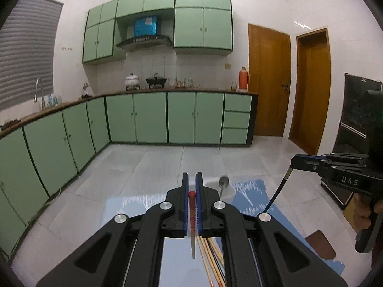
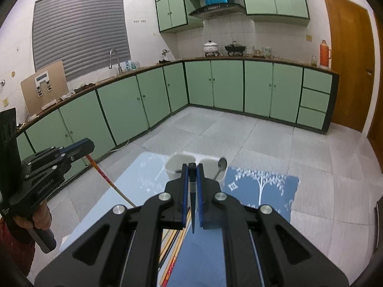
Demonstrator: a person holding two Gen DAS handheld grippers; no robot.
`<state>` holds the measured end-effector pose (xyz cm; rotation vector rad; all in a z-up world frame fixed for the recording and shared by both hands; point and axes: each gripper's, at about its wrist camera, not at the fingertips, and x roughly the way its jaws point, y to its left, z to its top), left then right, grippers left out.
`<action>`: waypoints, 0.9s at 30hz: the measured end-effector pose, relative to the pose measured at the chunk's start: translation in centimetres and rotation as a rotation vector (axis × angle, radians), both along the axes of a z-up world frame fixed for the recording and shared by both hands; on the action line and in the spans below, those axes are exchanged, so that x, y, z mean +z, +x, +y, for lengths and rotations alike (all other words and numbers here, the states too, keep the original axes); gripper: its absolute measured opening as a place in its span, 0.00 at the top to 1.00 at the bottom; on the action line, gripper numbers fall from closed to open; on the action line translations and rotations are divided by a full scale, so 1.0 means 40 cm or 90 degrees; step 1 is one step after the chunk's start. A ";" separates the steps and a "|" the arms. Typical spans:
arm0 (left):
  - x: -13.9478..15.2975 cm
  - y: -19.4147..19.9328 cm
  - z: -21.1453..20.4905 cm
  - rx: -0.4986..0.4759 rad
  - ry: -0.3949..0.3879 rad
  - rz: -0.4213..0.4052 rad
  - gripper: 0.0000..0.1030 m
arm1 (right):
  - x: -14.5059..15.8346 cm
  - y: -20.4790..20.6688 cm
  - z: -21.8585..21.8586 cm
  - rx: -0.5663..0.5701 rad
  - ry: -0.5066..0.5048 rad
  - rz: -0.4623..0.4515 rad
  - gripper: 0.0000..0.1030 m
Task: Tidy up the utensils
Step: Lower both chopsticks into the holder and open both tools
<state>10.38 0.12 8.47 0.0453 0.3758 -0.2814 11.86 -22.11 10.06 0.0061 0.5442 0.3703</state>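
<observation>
My left gripper is shut on a red-tipped chopstick that hangs tip-down between the pads. My right gripper is shut on a dark chopstick, also pointing down. Each shows in the other's view: the right gripper with its dark chopstick, the left gripper with the red chopstick. Several loose chopsticks lie on the table below both grippers. Ahead stand two white cups; a metal spoon leans in the right one.
The table carries a blue cloth with white tree prints; its far edge lies just behind the cups. A person's hand holds the left gripper's handle. Green cabinets line the walls beyond a tiled floor, and a brown mat lies at the right.
</observation>
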 end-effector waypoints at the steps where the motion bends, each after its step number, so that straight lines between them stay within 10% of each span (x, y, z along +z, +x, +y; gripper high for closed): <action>1: 0.014 0.007 -0.003 0.000 0.000 -0.007 0.95 | 0.014 0.004 0.002 0.002 -0.001 -0.007 0.94; 16: 0.206 0.168 -0.064 0.009 -0.003 -0.125 0.95 | 0.163 0.166 -0.004 -0.003 0.002 -0.068 0.94; 27: 0.098 0.350 -0.109 0.009 -0.013 -0.078 0.95 | 0.070 0.328 0.005 -0.012 -0.002 -0.036 0.94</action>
